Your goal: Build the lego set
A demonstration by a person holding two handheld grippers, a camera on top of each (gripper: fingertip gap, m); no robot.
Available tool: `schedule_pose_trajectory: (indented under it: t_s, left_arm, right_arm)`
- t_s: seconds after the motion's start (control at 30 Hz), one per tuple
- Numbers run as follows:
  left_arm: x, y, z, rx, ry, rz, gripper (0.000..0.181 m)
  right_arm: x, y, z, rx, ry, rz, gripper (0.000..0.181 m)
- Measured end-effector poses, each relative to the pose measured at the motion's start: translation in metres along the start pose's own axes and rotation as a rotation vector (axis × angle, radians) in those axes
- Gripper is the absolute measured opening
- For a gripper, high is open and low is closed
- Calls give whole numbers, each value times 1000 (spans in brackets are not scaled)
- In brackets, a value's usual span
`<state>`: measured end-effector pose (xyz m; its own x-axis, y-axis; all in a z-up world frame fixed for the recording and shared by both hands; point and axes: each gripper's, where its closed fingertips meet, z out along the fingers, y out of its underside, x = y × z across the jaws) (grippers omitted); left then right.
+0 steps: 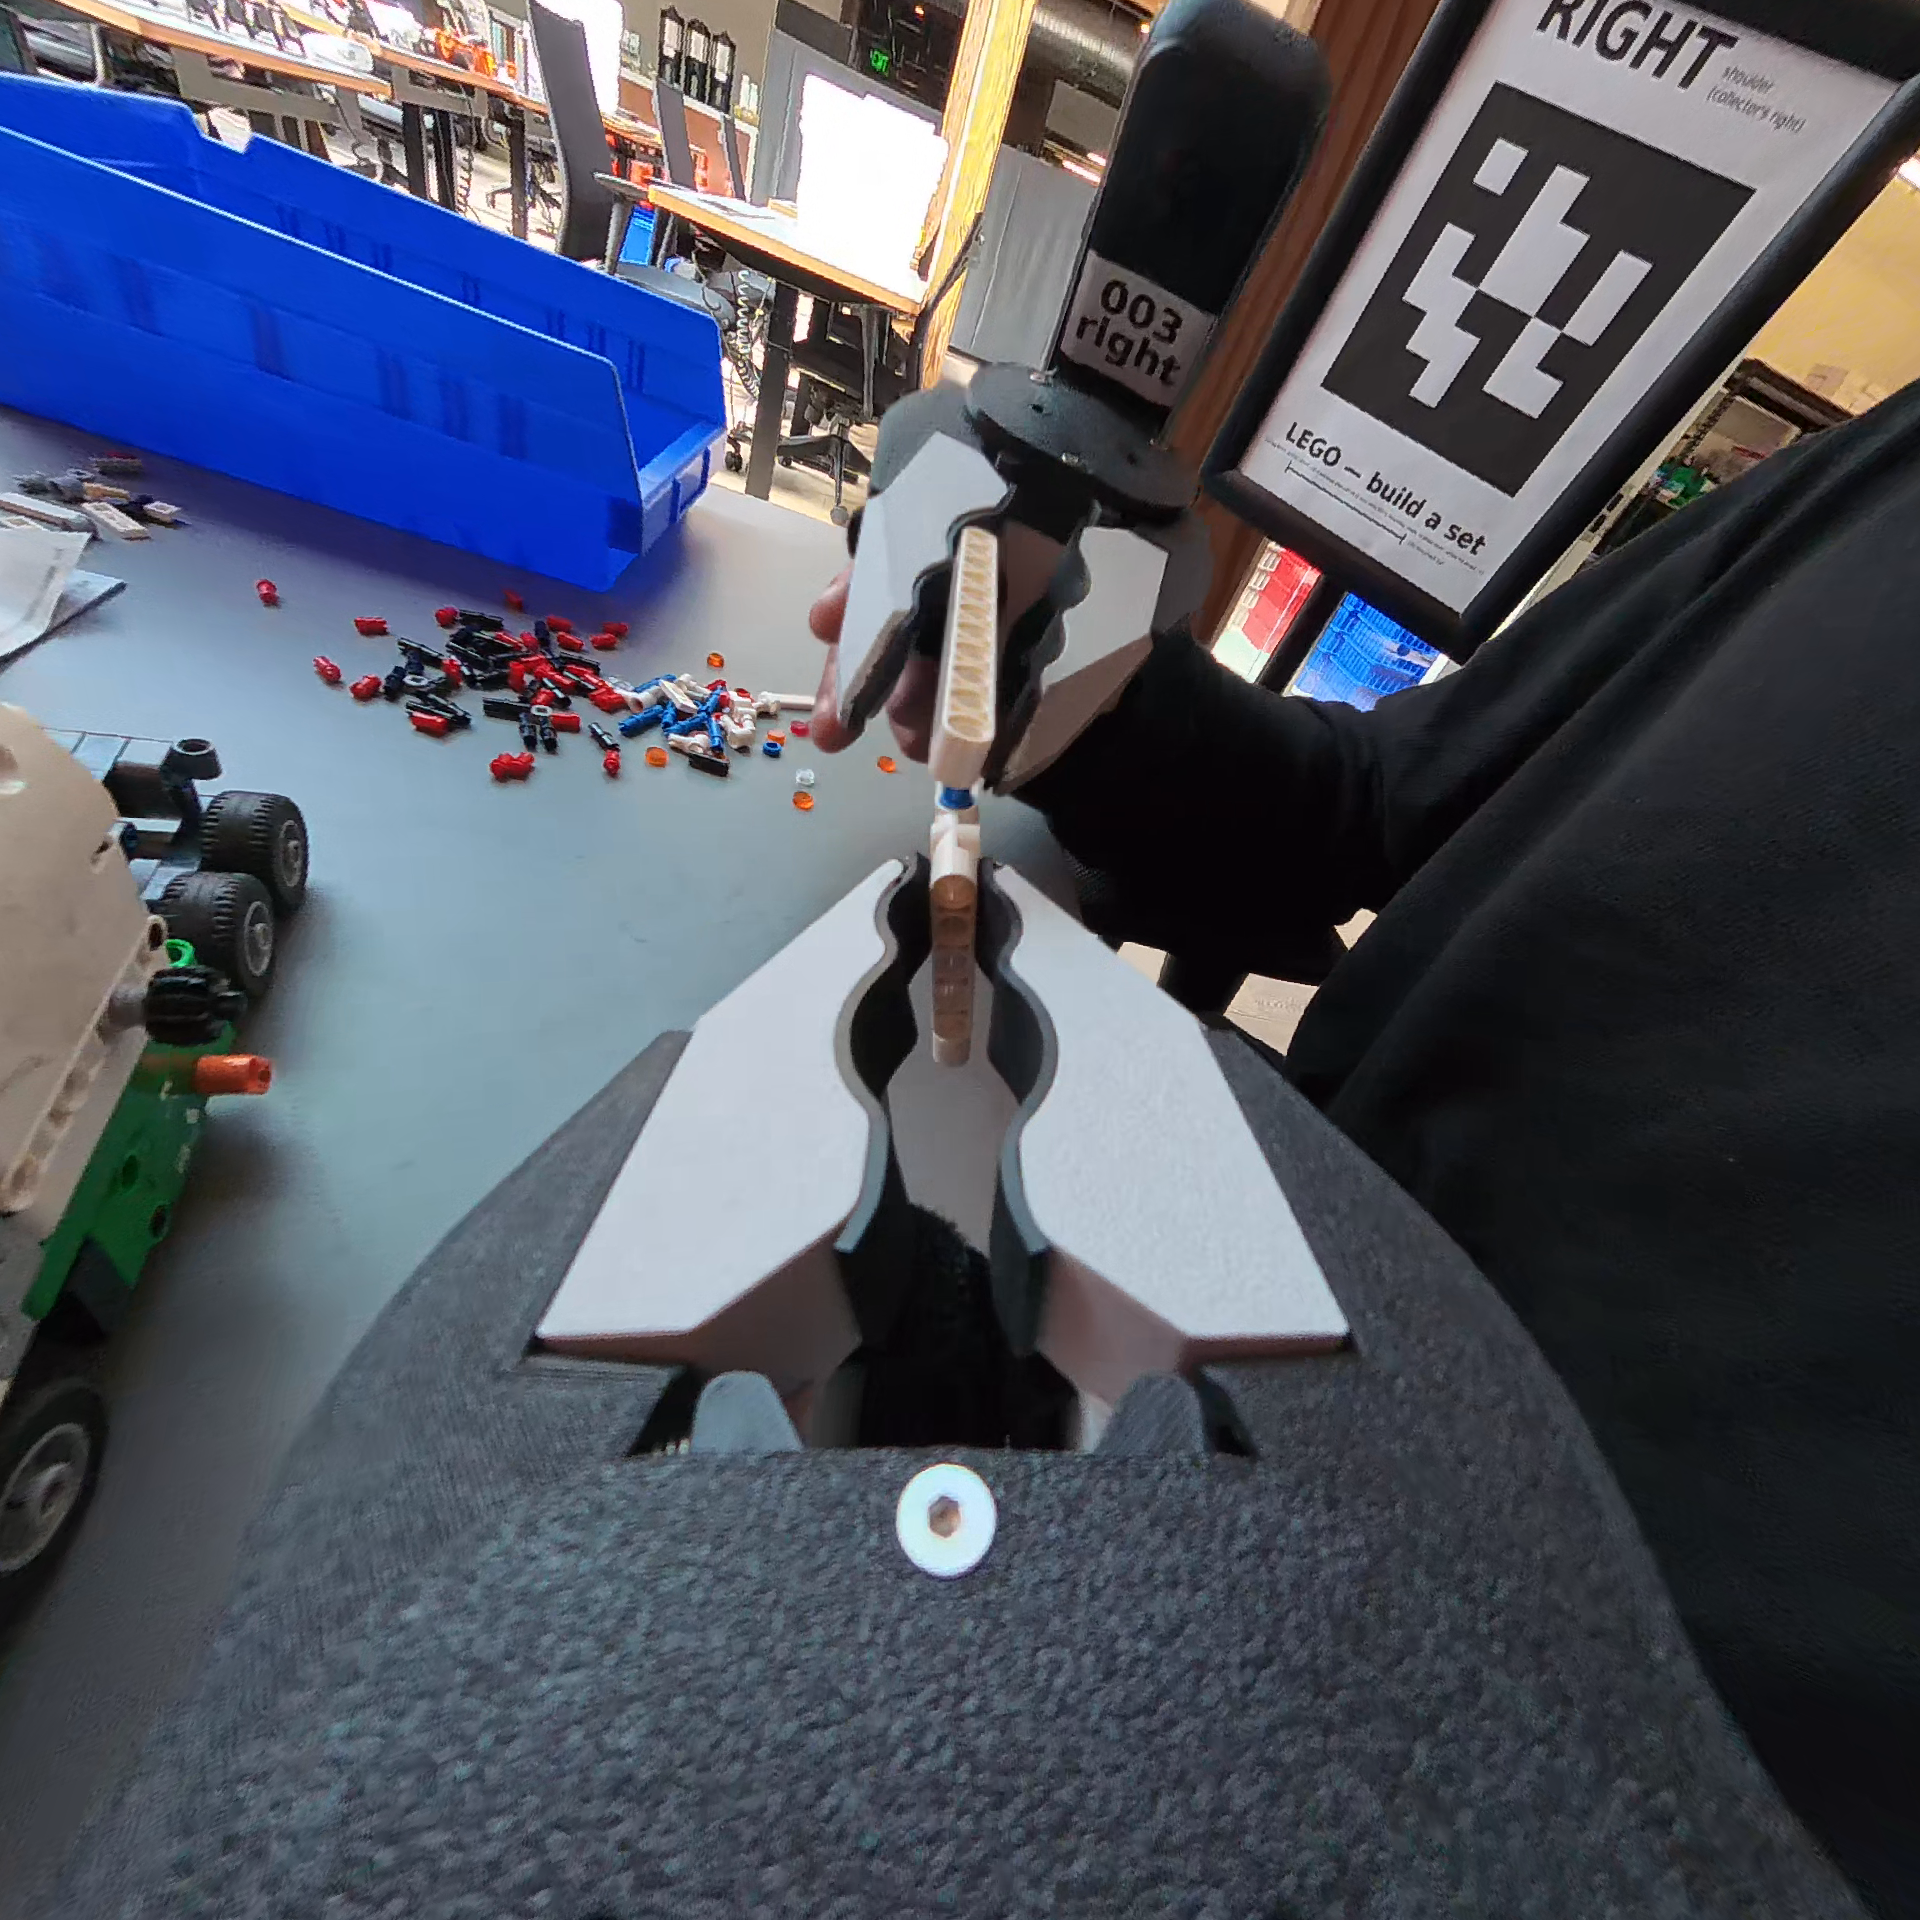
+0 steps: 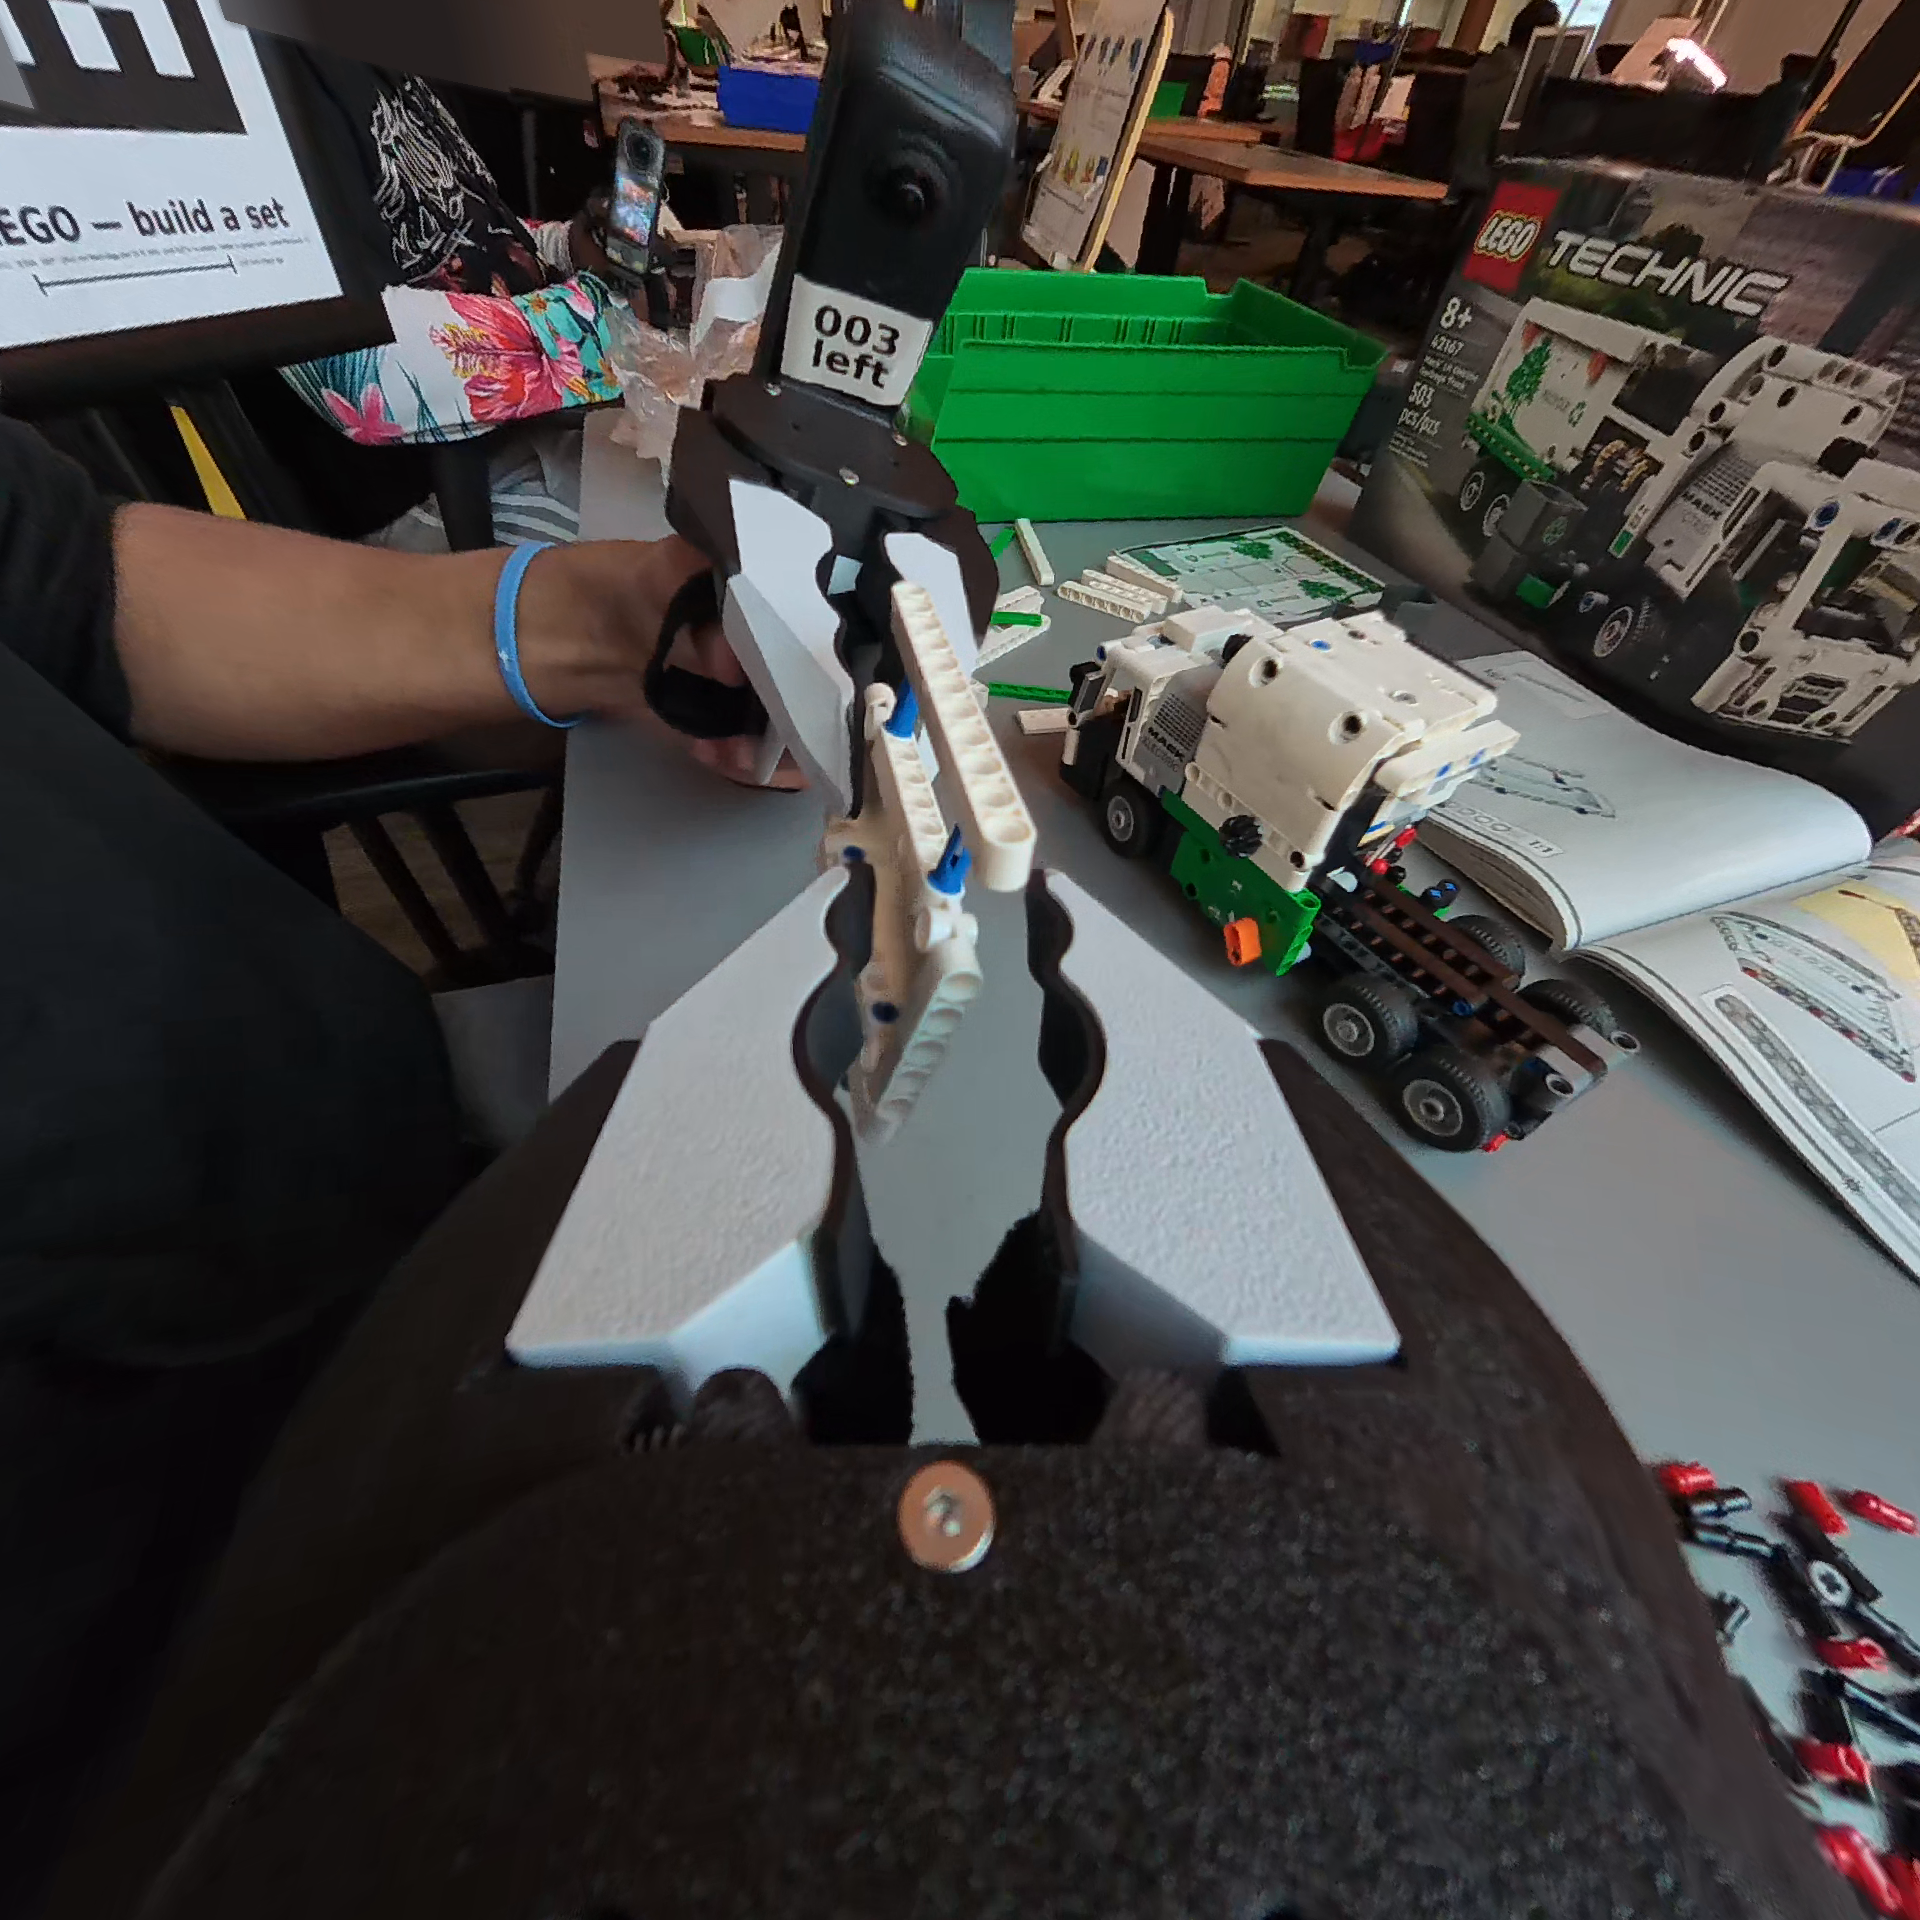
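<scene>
Left wrist view shows the left gripper (image 1: pixel 951 883) clenched on a long white beam (image 1: pixel 951 966), seen edge-on, up in the air over the grey table (image 1: pixel 468 935). Straight across, the right gripper (image 2: pixel 940 883) has a white sub-assembly (image 2: pixel 914 966) sitting between its fingers. A blue pin (image 1: pixel 956 798) sits right where the two parts meet.

The right gripper is the part that worries me. From its own camera there's table visible between the sub-assembly and one finger, so I honestly can't tell if it's clamping or just loosely cradling the thing. If it's loose, pushing the parts together probably just makes the sub-assembly pivot or slide instead of seating the pin.

Other stuff I'd watch:
- The two parts look angled to each other in the right wrist view. If the pin goes in crooked, it jams or pops an existing joint apart.
- The left grip is on one end of a long beam, so any sideways push could lever it out of the jaws.
- Everything is mid-air. If a piece drops, it lands near the half-built truck (image 2: pixel 1299 769) or the pile of loose pins (image 1: pixel 561 675), which makes it a pain to pick up again.
</scene>
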<state>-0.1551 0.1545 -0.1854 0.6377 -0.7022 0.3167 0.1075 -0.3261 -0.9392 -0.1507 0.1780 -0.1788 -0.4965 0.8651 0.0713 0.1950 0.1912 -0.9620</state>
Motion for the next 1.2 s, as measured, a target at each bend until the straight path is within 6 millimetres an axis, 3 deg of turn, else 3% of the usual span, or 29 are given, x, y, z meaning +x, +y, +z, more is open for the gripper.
schedule_pose_trajectory:
  t_s: [0.23, 0.33, 0.43, 0.57, 0.7, 0.87, 1.2]
  left_arm:
    - [-5, -1, -15, 39, -118, 74, 6]
    - [-7, 0, -15, 39, -155, 101, 6]
    - [-7, 1, -13, 44, -165, 107, 6]
    - [-9, 5, -13, 39, -180, 111, 6]
    - [-11, 7, -13, 39, -195, 106, 6]
    - [-12, 7, -13, 40, -199, 98, 6]
    - [-14, 8, -13, 31, -232, 144, 6]
  right_arm:
    - [1, -28, -31, -86, 61, -50, 38]
    - [-2, -46, -25, -136, 75, -147, 37]
    - [-10, -54, -7, -207, 33, -238, 33]
    - [-10, -46, 21, -318, -56, -289, 25]
    - [-9, -34, 35, -383, -119, -307, 22]
    - [-5, -39, 38, -347, -133, -296, 18]
    - [-8, -27, 45, -367, -194, -275, 6]
